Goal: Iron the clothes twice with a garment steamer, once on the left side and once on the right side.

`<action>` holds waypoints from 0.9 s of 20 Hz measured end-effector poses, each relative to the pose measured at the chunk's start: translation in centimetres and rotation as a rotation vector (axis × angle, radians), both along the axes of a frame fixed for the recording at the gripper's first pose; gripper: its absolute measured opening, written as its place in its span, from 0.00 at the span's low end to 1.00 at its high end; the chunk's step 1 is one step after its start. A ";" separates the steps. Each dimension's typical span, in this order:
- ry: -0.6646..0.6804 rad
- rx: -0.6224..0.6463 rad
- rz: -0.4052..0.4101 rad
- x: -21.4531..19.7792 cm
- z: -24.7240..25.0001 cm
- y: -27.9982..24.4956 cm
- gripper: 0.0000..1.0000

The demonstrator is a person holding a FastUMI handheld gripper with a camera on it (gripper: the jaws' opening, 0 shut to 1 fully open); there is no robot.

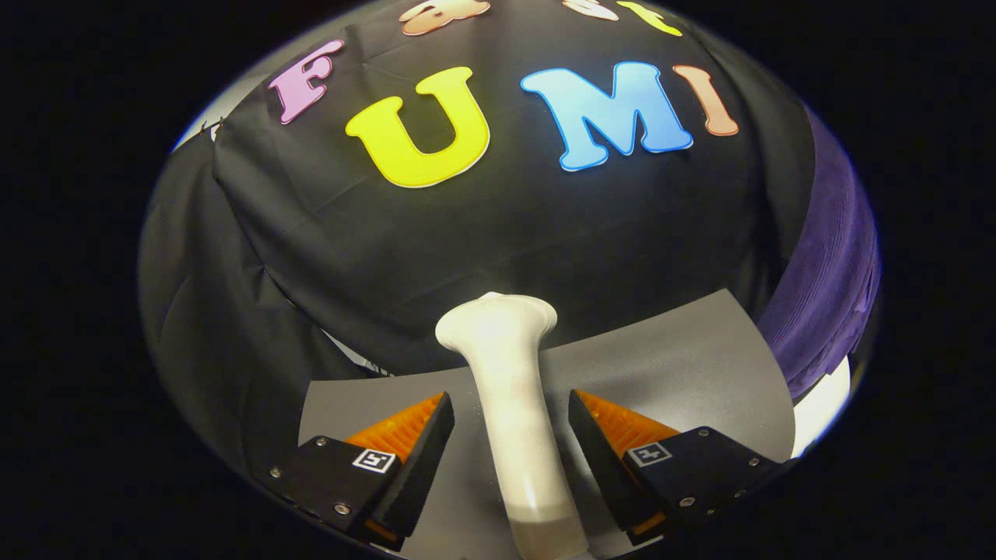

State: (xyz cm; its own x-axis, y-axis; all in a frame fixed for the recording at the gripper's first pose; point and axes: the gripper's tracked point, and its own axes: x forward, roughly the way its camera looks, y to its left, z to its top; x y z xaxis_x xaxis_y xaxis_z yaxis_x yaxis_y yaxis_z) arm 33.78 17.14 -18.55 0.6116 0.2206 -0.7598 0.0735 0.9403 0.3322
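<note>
A white garment steamer point(502, 342) runs along the grey tabletop point(685, 365) with its wider head pointing away from me toward the black cloth wall. My gripper point(511, 398) is open, one finger on each side of the steamer's slim handle. A narrow gap shows between each finger and the handle, so neither presses on it. A purple garment point(829, 280) hangs off to the right, beyond the right finger and past the table's edge.
The black cloth wall point(498, 225) rises close behind the steamer's head and wraps round on the left. A bright white surface point(825, 404) shows below the purple garment at the table's right edge.
</note>
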 end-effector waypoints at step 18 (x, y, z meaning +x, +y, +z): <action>-0.026 -0.170 -0.031 -0.2 -1.0 -0.2 0.38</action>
